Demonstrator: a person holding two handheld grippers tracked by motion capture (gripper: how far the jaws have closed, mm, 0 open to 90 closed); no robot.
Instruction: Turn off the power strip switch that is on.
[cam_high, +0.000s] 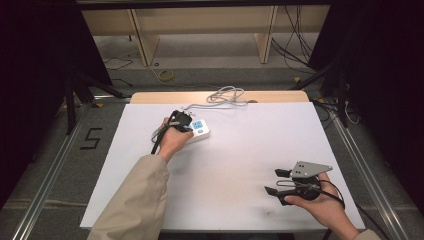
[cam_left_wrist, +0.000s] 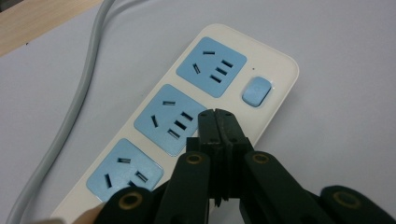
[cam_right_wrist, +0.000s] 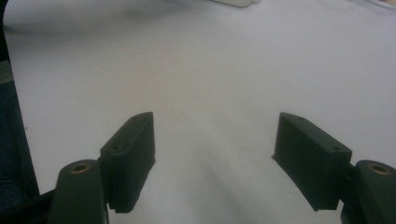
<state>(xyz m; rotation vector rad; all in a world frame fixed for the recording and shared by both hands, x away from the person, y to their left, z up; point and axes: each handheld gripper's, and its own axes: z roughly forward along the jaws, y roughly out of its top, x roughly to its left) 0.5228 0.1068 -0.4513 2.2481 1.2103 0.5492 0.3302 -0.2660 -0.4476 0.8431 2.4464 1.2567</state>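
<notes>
The power strip (cam_high: 199, 129), cream with blue sockets, is seen at about eleven o'clock from the table (cam_high: 235, 165) centre, its grey cable (cam_high: 225, 97) led off toward twelve o'clock. The left gripper (cam_left_wrist: 218, 116) is held over its middle socket, jaws pressed together with nothing between them. The right gripper (cam_high: 274, 181) is kept at five o'clock, jaws spread wide above bare tabletop.
</notes>
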